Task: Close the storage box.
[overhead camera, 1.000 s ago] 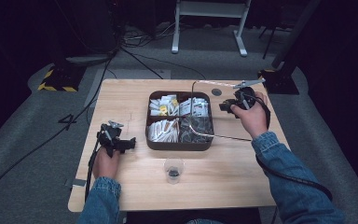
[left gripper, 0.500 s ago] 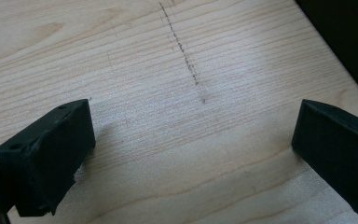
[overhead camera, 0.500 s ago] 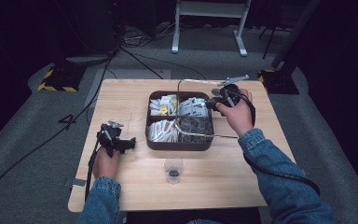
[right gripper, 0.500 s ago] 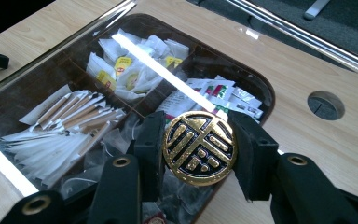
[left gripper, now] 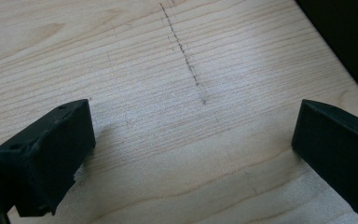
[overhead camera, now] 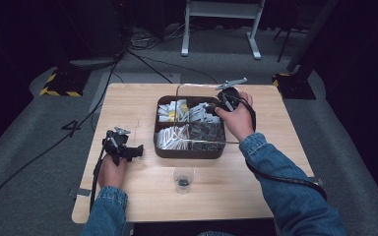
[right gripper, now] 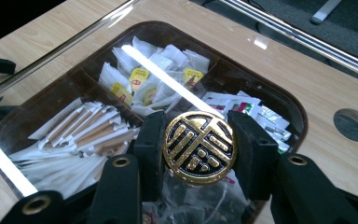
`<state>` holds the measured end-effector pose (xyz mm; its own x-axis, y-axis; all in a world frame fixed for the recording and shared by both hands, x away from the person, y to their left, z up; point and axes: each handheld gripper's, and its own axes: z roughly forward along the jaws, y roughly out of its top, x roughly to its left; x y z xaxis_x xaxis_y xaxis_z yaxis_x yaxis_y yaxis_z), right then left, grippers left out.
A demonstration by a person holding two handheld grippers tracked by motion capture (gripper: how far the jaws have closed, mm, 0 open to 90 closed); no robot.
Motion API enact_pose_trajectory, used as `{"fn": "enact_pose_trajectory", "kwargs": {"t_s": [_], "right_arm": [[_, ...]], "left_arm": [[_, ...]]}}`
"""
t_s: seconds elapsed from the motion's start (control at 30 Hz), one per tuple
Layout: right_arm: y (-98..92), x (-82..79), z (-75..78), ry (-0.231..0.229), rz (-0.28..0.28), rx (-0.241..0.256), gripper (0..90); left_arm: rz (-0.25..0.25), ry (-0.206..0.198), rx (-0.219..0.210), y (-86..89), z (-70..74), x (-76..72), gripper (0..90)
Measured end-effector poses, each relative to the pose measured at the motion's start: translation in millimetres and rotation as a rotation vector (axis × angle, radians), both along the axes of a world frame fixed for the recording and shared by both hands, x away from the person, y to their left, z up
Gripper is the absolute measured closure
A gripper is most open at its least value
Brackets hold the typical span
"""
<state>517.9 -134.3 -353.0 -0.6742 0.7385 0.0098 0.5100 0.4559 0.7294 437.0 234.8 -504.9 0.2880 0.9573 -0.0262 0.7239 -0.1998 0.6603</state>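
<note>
Our right gripper [right gripper: 199, 149] pinches a round gold-and-black knob [right gripper: 199, 146], one jaw on each side of it. We judge this knob to be the handle of a clear lid [right gripper: 168, 84], whose glare streaks cross the box [overhead camera: 189, 150] beneath it. In the high view the right gripper [overhead camera: 222, 104] sits over the far right part of the box, which stands near the middle of the counter [overhead camera: 138, 191], closer to its far edge. The box has four compartments holding white packets, yellow-tagged sachets and darker bags; we cannot tell whether the lid rests on the rim or is tilted off it.

Our left gripper [left gripper: 191, 154] has its jaws spread wide with nothing between them, over bare wood. In the high view the left gripper [overhead camera: 123, 147] lies near the left edge of the counter, well apart from the box.

The knob lies straight between the right jaws, so we judge that the coming move is a lift or a lowering along the upright line. A small cup [overhead camera: 183, 179] stands near the front edge, just in front of the box. Open room lies at the counter's right edge and far left corner.
</note>
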Motion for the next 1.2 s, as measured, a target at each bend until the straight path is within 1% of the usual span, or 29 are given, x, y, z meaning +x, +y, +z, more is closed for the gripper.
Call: {"fn": "enact_pose_trajectory", "kwargs": {"t_s": [0.07, 0.2, 0.33, 0.67, 0.73, 0.83, 1.03, 1.2], "right_arm": [[4.1, 1.0, -1.6, 0.002, -0.001, 0.005, 58.8], [12.1, 3.5, -6.2, 0.023, -0.003, 0.014, 58.7], [19.1, 6.7, -11.6, 0.029, -0.011, 0.016, 58.8], [33.3, 11.8, -27.4, 0.04, -0.02, 0.005, 58.8], [36.0, 12.9, -30.9, 0.034, -0.014, 0.003, 58.7], [40.6, 13.2, -36.1, 0.042, -0.014, 0.005, 58.7], [49.5, 15.2, -47.3, 0.056, 0.002, -0.011, 58.7], [57.1, 15.6, -53.7, 0.063, 0.013, -0.02, 58.7]], "left_arm": [[0.0, 0.0, 0.0, 0.0, 0.0, 0.0, 0.0], [0.0, 0.0, -0.001, 0.0, 0.0, 0.0, 0.0], [0.0, 0.001, 0.0, 0.0, 0.0, 0.0, 0.0], [0.0, 0.001, 0.0, 0.0, 0.0, 0.1, 0.0], [-0.001, -0.001, 0.0, 0.1, 0.0, 0.2, 0.0], [0.0, 0.0, 0.0, 0.1, 0.0, 0.1, 0.0], [-0.001, 0.0, 0.001, 0.1, 0.0, 0.2, 0.0], [-0.001, -0.001, 0.0, 0.1, 0.0, 0.2, 0.0]]}}
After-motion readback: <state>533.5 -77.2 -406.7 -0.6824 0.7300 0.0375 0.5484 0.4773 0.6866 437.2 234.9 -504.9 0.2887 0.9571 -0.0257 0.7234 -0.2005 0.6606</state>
